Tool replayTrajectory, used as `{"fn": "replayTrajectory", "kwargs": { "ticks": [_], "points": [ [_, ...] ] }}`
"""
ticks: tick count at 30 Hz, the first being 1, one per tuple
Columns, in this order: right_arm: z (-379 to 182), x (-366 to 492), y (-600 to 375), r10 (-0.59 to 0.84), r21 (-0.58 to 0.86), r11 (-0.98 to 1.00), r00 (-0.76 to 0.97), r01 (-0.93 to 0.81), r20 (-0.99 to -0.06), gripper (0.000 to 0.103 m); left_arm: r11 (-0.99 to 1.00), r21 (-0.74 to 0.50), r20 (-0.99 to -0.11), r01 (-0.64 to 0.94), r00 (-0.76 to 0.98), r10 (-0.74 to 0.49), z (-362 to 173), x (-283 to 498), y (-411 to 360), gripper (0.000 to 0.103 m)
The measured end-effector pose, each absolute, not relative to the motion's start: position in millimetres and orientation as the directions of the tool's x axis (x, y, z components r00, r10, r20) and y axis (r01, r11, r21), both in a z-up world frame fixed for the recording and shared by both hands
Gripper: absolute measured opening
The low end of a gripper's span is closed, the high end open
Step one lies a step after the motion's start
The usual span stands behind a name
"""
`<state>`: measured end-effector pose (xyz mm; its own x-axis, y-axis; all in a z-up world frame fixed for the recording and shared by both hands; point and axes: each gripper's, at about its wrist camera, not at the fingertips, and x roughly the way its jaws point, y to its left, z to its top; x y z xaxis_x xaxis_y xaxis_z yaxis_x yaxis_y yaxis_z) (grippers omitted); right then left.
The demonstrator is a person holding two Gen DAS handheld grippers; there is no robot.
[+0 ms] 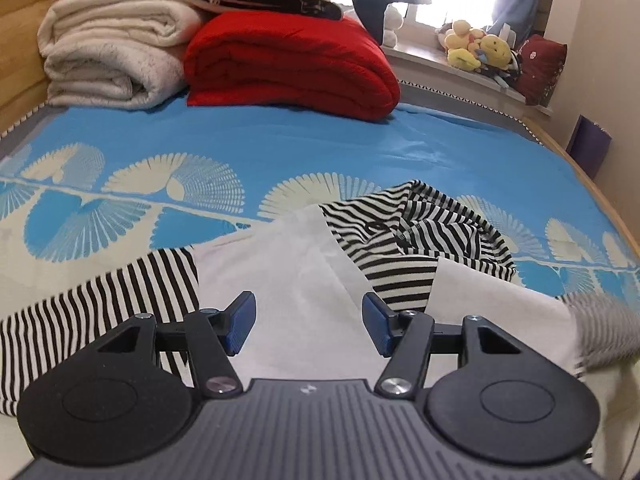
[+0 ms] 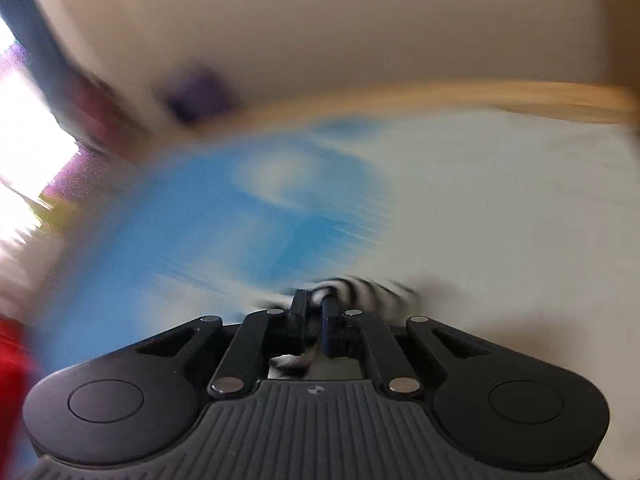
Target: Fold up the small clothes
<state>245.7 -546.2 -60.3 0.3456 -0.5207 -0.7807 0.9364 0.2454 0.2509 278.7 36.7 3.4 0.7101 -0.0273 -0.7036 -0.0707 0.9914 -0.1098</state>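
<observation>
A small garment with a white body (image 1: 296,280) and black-and-white striped sleeves and hood (image 1: 424,232) lies on the blue patterned bed cover (image 1: 280,148). My left gripper (image 1: 309,322) is open and empty, hovering just above the white body. One striped sleeve (image 1: 104,304) stretches out to the left. In the right wrist view, my right gripper (image 2: 318,304) is shut on a striped piece of the garment (image 2: 360,288); the view is blurred by motion. The lifted striped edge shows blurred at the right of the left wrist view (image 1: 600,328).
Folded cream blankets (image 1: 112,56) and a red quilt (image 1: 292,64) are stacked at the far side of the bed. Plush toys (image 1: 476,48) sit on the window sill. The wooden bed frame (image 2: 480,96) runs along the far edge.
</observation>
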Motion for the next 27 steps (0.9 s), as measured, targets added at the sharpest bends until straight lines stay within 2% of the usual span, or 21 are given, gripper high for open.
{"fn": "replayTrajectory", "kwargs": {
  "ticks": [2, 4, 5, 6, 10, 14, 17, 19, 21, 23, 27],
  "points": [
    [-69.9, 228.7, -549.7, -0.506, 0.285, 0.131, 0.311, 0.949, -0.804, 0.016, 0.991, -0.117, -0.711, -0.072, 0.702, -0.033, 2.2, 279.2, 37.1, 0.065],
    [-60.1, 232.6, -543.4, -0.52, 0.33, 0.209, 0.391, 0.92, -0.76, 0.022, 0.99, -0.121, -0.712, -0.072, 0.701, -0.036, 1.3, 279.0, 36.2, 0.065],
    [-59.0, 235.0, -541.2, -0.503, 0.353, 0.252, 0.434, 0.901, -0.748, 0.04, 0.99, -0.121, -0.714, -0.072, 0.7, -0.036, 1.0, 279.6, 35.1, 0.065],
    [-61.9, 236.3, -542.3, -0.473, 0.382, 0.26, 0.462, 0.887, -0.75, 0.048, 0.99, -0.121, -0.714, -0.072, 0.699, -0.037, 0.5, 280.0, 33.7, 0.065],
    [-85.7, 217.2, -555.2, -0.406, 0.432, 0.108, 0.437, 0.895, -0.803, 0.049, 0.991, -0.116, -0.723, -0.072, 0.69, -0.035, -3.6, 282.2, 29.2, 0.065],
    [-107.5, 216.4, -566.3, -0.376, 0.463, 0.109, 0.468, 0.88, -0.8, 0.049, 0.99, -0.128, -0.729, -0.053, 0.682, -0.058, -5.4, 283.4, 22.2, 0.065],
    [-112.0, 216.9, -574.5, -0.399, 0.469, 0.15, 0.487, 0.87, -0.777, 0.047, 0.992, -0.121, -0.725, -0.038, 0.686, -0.062, -5.1, 282.2, 16.3, 0.066],
    [-113.1, 225.3, -579.3, -0.408, 0.46, 0.209, 0.504, 0.863, -0.761, 0.039, 0.992, -0.118, -0.728, -0.038, 0.683, -0.06, -6.8, 282.4, 14.8, 0.066],
    [-114.8, 230.9, -581.7, -0.409, 0.452, 0.223, 0.504, 0.864, -0.761, 0.017, 0.992, -0.115, -0.732, -0.043, 0.679, -0.056, -8.5, 283.1, 15.1, 0.066],
    [-115.2, 226.8, -584.2, -0.407, 0.453, 0.204, 0.496, 0.868, -0.767, 0.006, 0.992, -0.116, -0.733, -0.05, 0.679, -0.052, -8.5, 283.6, 16.9, 0.066],
    [-95.6, 227.6, -575.5, -0.507, 0.392, 0.22, 0.448, 0.893, -0.736, 0.004, 0.991, -0.119, -0.727, -0.066, 0.685, -0.042, -5.1, 283.8, 24.1, 0.066]
  ]
}}
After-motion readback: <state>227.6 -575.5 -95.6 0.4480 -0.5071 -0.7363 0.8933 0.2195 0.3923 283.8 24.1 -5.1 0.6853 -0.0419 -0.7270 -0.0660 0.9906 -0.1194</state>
